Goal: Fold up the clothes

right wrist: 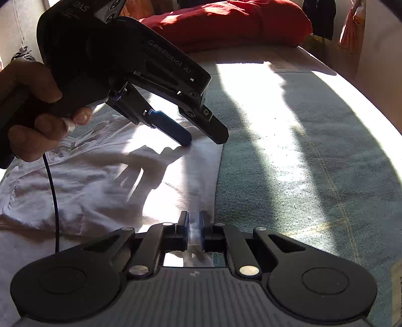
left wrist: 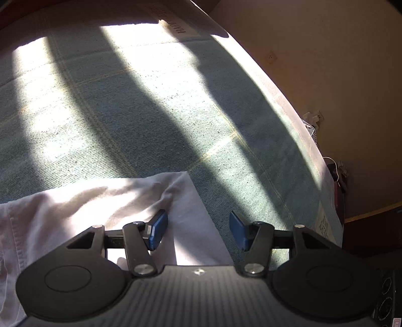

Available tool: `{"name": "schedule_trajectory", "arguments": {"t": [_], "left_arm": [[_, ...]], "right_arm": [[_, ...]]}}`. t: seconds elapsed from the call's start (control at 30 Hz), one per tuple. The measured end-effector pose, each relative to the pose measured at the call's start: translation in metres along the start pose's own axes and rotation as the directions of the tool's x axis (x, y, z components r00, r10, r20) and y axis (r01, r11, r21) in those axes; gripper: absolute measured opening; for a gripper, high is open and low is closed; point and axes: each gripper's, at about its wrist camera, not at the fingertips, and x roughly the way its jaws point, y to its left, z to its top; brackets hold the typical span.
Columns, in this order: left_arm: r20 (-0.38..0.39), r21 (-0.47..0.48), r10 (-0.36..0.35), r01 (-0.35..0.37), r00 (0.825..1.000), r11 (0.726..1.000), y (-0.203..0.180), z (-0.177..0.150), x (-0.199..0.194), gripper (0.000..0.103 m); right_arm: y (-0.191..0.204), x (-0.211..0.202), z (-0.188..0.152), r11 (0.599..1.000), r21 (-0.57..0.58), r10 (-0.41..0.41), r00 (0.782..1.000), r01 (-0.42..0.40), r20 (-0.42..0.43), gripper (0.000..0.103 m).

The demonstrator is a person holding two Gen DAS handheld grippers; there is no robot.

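Observation:
A white garment [right wrist: 95, 181] lies spread on a green woven bedcover [right wrist: 301, 176]. In the left wrist view its far corner [left wrist: 140, 198] lies under my left gripper [left wrist: 198, 226], which is open, its blue pads apart, one over the cloth and one over the bedcover. The left gripper also shows in the right wrist view [right wrist: 204, 139], tips down at the garment's far right corner. My right gripper [right wrist: 194, 223] is nearly shut, its pads pinching the garment's right edge near the front.
A red pillow [right wrist: 226, 22] lies at the far end of the bed. A wall with sockets [left wrist: 314, 118] runs along the bed's right side. Strong sun patches and shadows cross the bedcover [left wrist: 125, 113].

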Motion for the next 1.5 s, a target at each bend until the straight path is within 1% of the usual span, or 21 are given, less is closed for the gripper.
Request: {"name": "schedule_trajectory", "arguments": {"t": [0.13, 0.27, 0.37, 0.4, 0.47, 0.57, 0.63, 0.73, 0.83, 0.9, 0.93, 0.97, 1.0, 1.07, 1.13, 1.17, 1.2, 1.27, 1.33, 1.37, 1.5], "left_arm": [[0.072, -0.003, 0.051, -0.051, 0.996, 0.999, -0.001, 0.013, -0.004, 0.053], [0.108, 0.021, 0.050, -0.053, 0.993, 0.998, -0.009, 0.015, -0.027, 0.055], [0.086, -0.002, 0.055, -0.055, 0.995, 0.999, -0.003, 0.009, -0.029, 0.057], [0.076, -0.012, 0.065, -0.064, 0.995, 0.998, 0.000, 0.007, -0.026, 0.057], [0.062, -0.030, 0.110, -0.109, 0.992, 0.994, 0.008, 0.006, -0.017, 0.057], [0.098, -0.074, 0.163, -0.156, 0.982, 0.985, 0.019, 0.010, -0.016, 0.057], [0.134, -0.098, 0.169, -0.156, 0.976, 0.983, 0.018, 0.012, -0.031, 0.057], [0.193, -0.080, 0.182, -0.170, 0.964, 0.982, 0.006, 0.006, -0.072, 0.057], [0.219, -0.080, 0.229, -0.217, 0.948, 0.973, -0.006, -0.009, -0.120, 0.057], [0.217, -0.079, 0.260, -0.248, 0.941, 0.965, -0.014, -0.024, -0.150, 0.057], [0.219, -0.075, 0.270, -0.260, 0.938, 0.963, -0.018, -0.033, -0.165, 0.058], [0.221, -0.071, 0.280, -0.271, 0.934, 0.960, -0.021, -0.042, -0.179, 0.060], [0.223, -0.066, 0.289, -0.282, 0.931, 0.957, -0.025, -0.053, -0.192, 0.060], [0.226, -0.052, 0.306, -0.303, 0.925, 0.952, -0.031, -0.077, -0.215, 0.061], [0.217, -0.044, 0.311, -0.309, 0.925, 0.950, -0.034, -0.104, -0.233, 0.065], [0.214, -0.042, 0.309, -0.307, 0.927, 0.951, -0.034, -0.119, -0.240, 0.066], [0.214, -0.042, 0.309, -0.308, 0.927, 0.951, -0.033, -0.137, -0.245, 0.067], [0.205, -0.045, 0.329, -0.327, 0.922, 0.944, -0.029, -0.171, -0.248, 0.073], [0.195, -0.066, 0.382, -0.377, 0.903, 0.924, -0.023, -0.207, -0.243, 0.073], [0.190, -0.083, 0.405, -0.397, 0.894, 0.914, -0.018, -0.224, -0.240, 0.073], [0.119, -0.185, 0.486, -0.462, 0.866, 0.867, 0.001, -0.277, -0.219, 0.073]], "right_arm": [[0.002, -0.002, 0.000, 1.000, -0.006, -0.009, 1.000, 0.009, 0.004, 0.010], [0.003, -0.011, 0.001, 1.000, 0.003, -0.007, 1.000, 0.007, 0.011, 0.010], [0.002, -0.016, 0.001, 1.000, 0.014, -0.003, 1.000, 0.002, 0.017, 0.010], [0.002, -0.017, 0.001, 1.000, 0.016, -0.001, 1.000, 0.001, 0.020, 0.010], [0.002, -0.019, 0.000, 1.000, 0.018, 0.001, 1.000, -0.002, 0.026, 0.010], [0.003, -0.023, -0.002, 1.000, 0.021, 0.004, 1.000, -0.005, 0.030, 0.011], [0.003, -0.028, -0.003, 1.000, 0.019, 0.006, 1.000, -0.006, 0.025, 0.011], [0.003, -0.036, -0.002, 1.000, 0.015, 0.010, 1.000, -0.010, 0.010, 0.011], [0.004, -0.044, -0.001, 1.000, 0.011, 0.015, 1.000, -0.015, -0.005, 0.013], [0.004, -0.049, 0.000, 1.000, 0.008, 0.018, 1.000, -0.018, -0.016, 0.014], [0.004, -0.052, 0.000, 1.000, 0.007, 0.020, 1.000, -0.019, -0.021, 0.016], [0.005, -0.059, 0.002, 1.000, 0.006, 0.019, 1.000, -0.019, -0.025, 0.020], [0.006, -0.067, 0.003, 1.000, 0.005, 0.018, 0.999, -0.017, -0.030, 0.022], [0.010, -0.082, 0.005, 1.000, -0.002, 0.020, 0.999, -0.020, -0.043, 0.031], [0.018, -0.095, 0.002, 1.000, -0.013, -0.010, 0.999, 0.009, -0.054, 0.033], [0.023, -0.101, 0.001, 1.000, -0.018, -0.026, 0.998, 0.025, -0.058, 0.039], [0.029, -0.104, -0.001, 0.999, -0.020, -0.032, 0.997, 0.031, -0.069, 0.042], [0.044, -0.109, -0.007, 0.999, -0.025, -0.041, 0.996, 0.039, -0.084, 0.049], [0.062, -0.107, -0.011, 0.999, -0.044, -0.032, 0.995, 0.027, -0.096, 0.054], [0.072, -0.106, -0.013, 0.998, -0.053, -0.026, 0.994, 0.021, -0.102, 0.055], [0.111, -0.081, -0.021, 0.996, -0.085, 0.012, 0.989, -0.025, -0.149, 0.056]]}}
